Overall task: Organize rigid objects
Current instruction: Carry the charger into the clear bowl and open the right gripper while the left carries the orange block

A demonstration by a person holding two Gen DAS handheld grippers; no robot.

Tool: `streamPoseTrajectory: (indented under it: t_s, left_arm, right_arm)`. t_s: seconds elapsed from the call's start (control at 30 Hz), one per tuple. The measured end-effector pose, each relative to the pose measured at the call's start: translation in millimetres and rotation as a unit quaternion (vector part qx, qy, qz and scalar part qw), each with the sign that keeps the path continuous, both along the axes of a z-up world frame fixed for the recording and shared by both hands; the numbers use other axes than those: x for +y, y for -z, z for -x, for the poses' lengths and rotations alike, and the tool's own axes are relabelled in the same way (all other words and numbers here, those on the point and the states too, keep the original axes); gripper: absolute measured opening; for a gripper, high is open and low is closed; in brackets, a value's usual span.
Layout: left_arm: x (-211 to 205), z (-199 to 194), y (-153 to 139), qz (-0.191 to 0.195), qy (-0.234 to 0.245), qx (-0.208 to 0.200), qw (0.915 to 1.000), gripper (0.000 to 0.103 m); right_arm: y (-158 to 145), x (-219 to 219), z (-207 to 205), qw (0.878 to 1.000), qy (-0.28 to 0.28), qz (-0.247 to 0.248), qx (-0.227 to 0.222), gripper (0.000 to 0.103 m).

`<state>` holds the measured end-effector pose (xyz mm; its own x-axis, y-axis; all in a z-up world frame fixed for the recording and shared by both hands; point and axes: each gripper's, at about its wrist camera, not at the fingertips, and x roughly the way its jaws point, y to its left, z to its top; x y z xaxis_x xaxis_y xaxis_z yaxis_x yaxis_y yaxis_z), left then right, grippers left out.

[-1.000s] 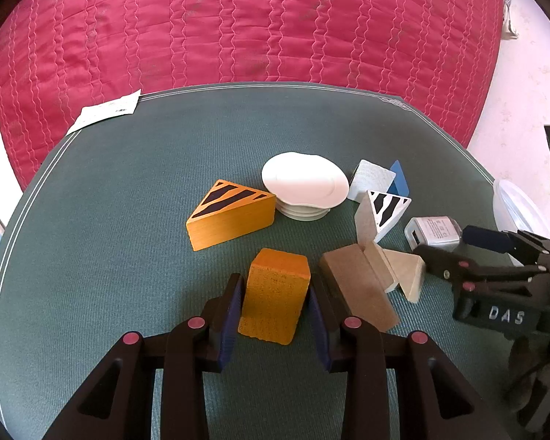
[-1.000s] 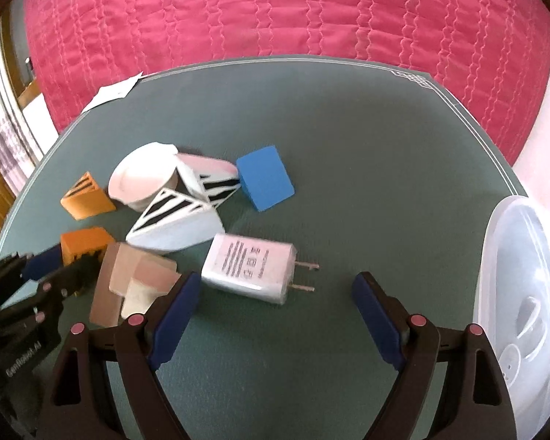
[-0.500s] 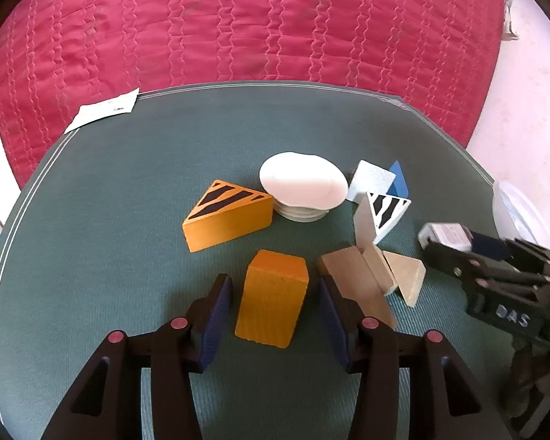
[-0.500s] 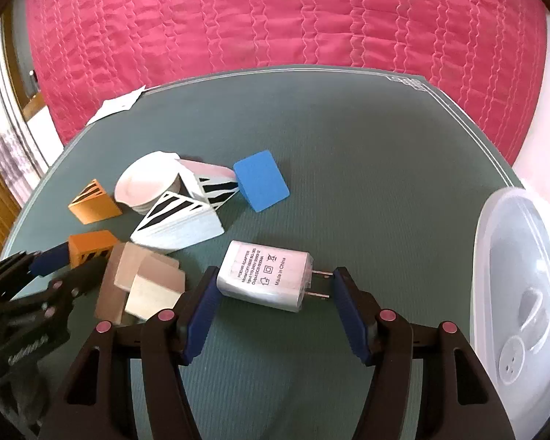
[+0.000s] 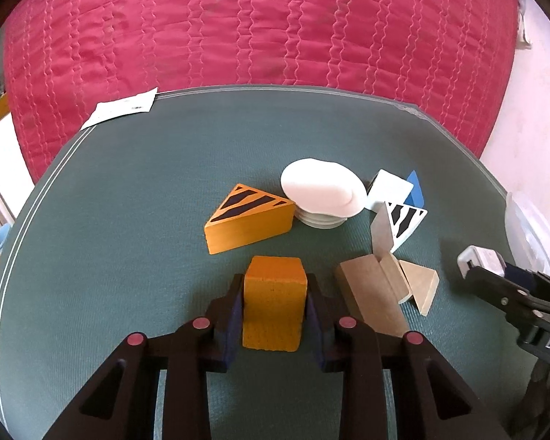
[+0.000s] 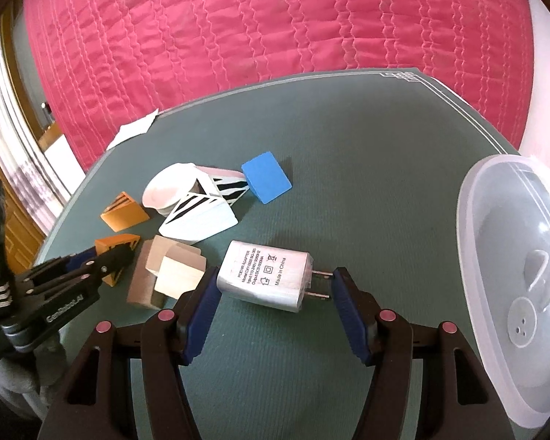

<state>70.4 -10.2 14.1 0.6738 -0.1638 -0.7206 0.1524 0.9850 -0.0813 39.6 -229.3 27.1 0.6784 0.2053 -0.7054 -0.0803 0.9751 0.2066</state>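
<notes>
A dark green tabletop (image 5: 128, 220), edged with thin pale double lines, is filling the lower half of both views, its surface showing a fine woven texture. Behind it a quilted magenta-pink bedspread (image 5: 256, 29) is rising like a wall, its stitched wavy seams running in rows and catching soft daylight. Off the right edge a pale pinkish-white floor or wall (image 5: 531, 117) is glowing brightly. On the left of the right wrist view, golden-brown wooden panelling (image 6: 7, 198) is standing beside a shiny pale vertical strip, perhaps a curtain. A white slip of paper (image 5: 123, 110) is lying at the far left corner, half over the rim.
</notes>
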Motion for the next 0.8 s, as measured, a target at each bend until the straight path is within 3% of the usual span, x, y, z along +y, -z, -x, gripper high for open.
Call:
streamPoseTrajectory:
  t_s: [0.37, 0.8]
  left_arm:
    - [-8.2, 17.0, -9.6, 0.002, 0.008, -0.021, 0.9998, 0.032]
    - [-21.2, 34.7, -32.1, 0.024, 0.016, -0.034, 0.9990, 0.032]
  right_arm:
    - [-26.5, -22.7, 32.0, 0.999, 0.017, -0.031, -0.041, 0.062]
    - [-43.3, -81.0, 67.4, 0.994, 0.088, 0.001, -0.069, 0.062]
